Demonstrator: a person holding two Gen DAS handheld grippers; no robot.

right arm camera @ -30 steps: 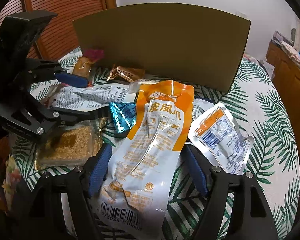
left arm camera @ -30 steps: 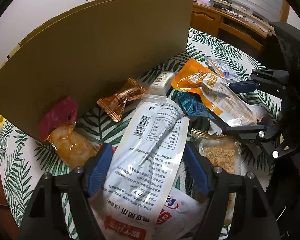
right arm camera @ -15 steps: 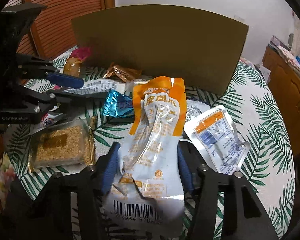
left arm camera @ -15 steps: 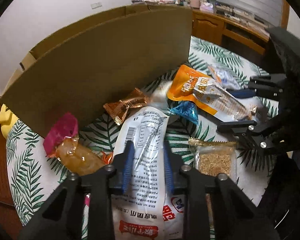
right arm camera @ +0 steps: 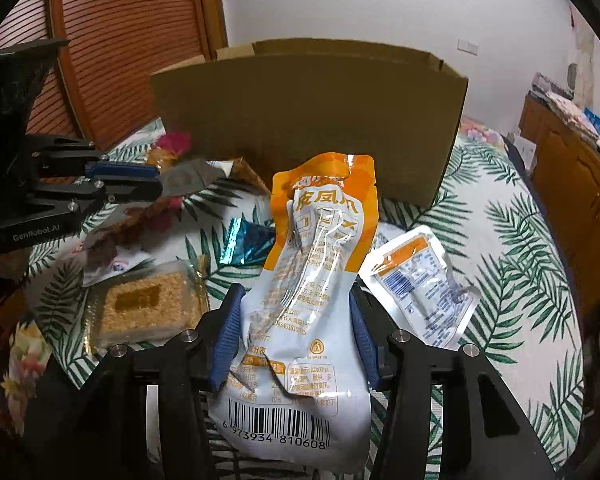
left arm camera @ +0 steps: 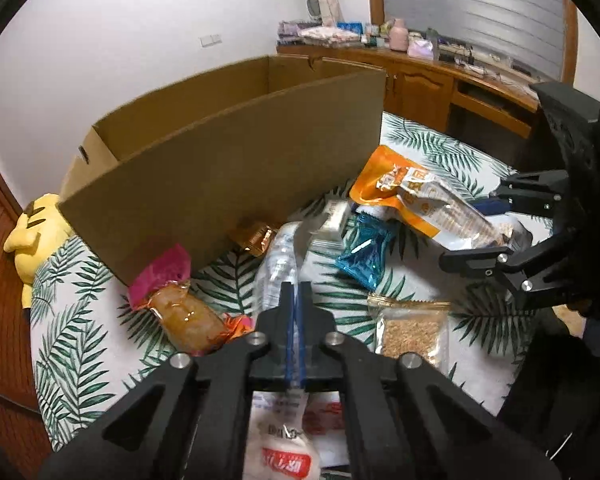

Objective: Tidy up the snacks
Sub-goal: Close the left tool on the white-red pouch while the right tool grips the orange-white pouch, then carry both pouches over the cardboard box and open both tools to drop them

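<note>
My left gripper (left arm camera: 296,292) is shut on a white snack pouch (left arm camera: 278,264) with a red label, pinched thin and lifted off the leaf-print tablecloth (left arm camera: 80,328). The right gripper (right arm camera: 296,300) is shut on an orange-and-white pouch (right arm camera: 320,216); its blue pads (right arm camera: 228,332) press both sides and the pouch stands raised. An open cardboard box (left arm camera: 220,168) stands just behind the snacks. From the right wrist view the left gripper (right arm camera: 158,182) shows at the left with the white pouch (right arm camera: 192,178) edge-on. The right gripper (left arm camera: 476,232) and orange pouch (left arm camera: 384,184) appear at the left view's right side.
Loose on the cloth lie a blue wrapper (left arm camera: 364,252), a sesame bar pack (right arm camera: 148,308), a pink-ended orange snack (left arm camera: 180,308), a bronze wrapper (left arm camera: 256,234) and a small white-and-orange pouch (right arm camera: 420,280). A yellow plush (left arm camera: 32,232) sits left of the box.
The left jaws closed from wide to pinched on the white pouch and rose. The right jaws narrowed onto the orange pouch and lifted it; the box interior came into view.
</note>
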